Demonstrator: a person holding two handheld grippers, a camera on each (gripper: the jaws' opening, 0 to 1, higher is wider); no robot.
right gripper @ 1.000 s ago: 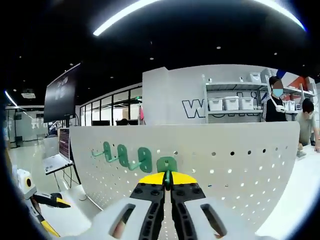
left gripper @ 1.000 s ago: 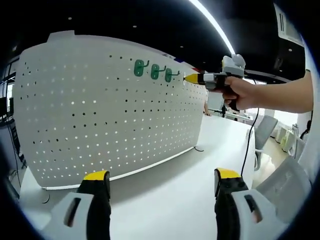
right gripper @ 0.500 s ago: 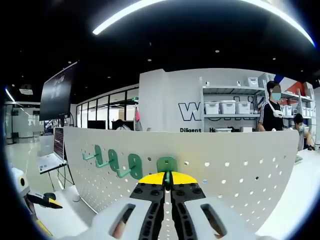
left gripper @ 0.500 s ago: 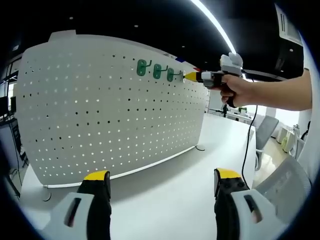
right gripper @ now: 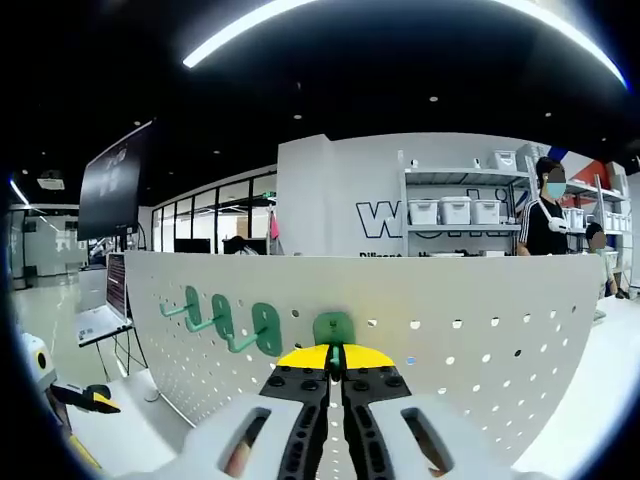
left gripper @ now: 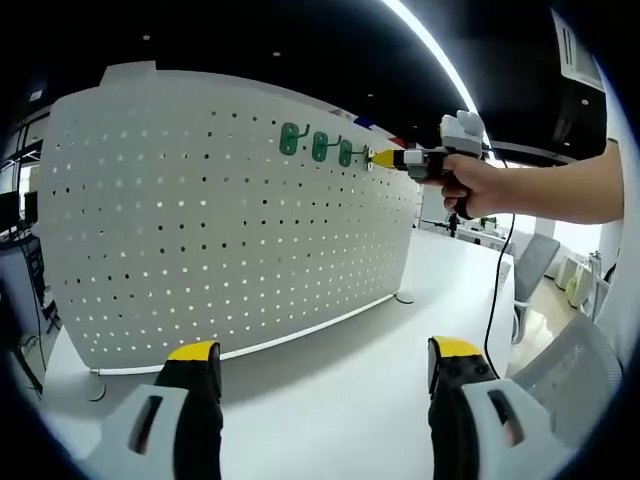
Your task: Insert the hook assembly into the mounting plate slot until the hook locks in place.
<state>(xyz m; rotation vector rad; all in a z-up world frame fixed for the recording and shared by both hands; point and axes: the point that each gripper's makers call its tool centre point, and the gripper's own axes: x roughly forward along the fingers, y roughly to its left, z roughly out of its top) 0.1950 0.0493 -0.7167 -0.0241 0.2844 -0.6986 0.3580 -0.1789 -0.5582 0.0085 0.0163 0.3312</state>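
A white pegboard stands upright on the white table; it also spans the right gripper view as the pegboard. Three green hooks hang in a row near its top edge. My right gripper, held by a hand, is at the board's top, to the right of that row. It is shut on a green hook whose base plate lies against the board; the right gripper has its jaws together. The hung hooks sit to its left. My left gripper stands open, low over the table.
A black cable hangs from the right gripper. Grey chairs stand past the table's right side. Behind the board are shelves with white bins, two people, and a dark screen.
The right gripper has stayed at the board's top with the hook in it, shifting only slightly. Both views have drifted a little. The left gripper is unchanged.
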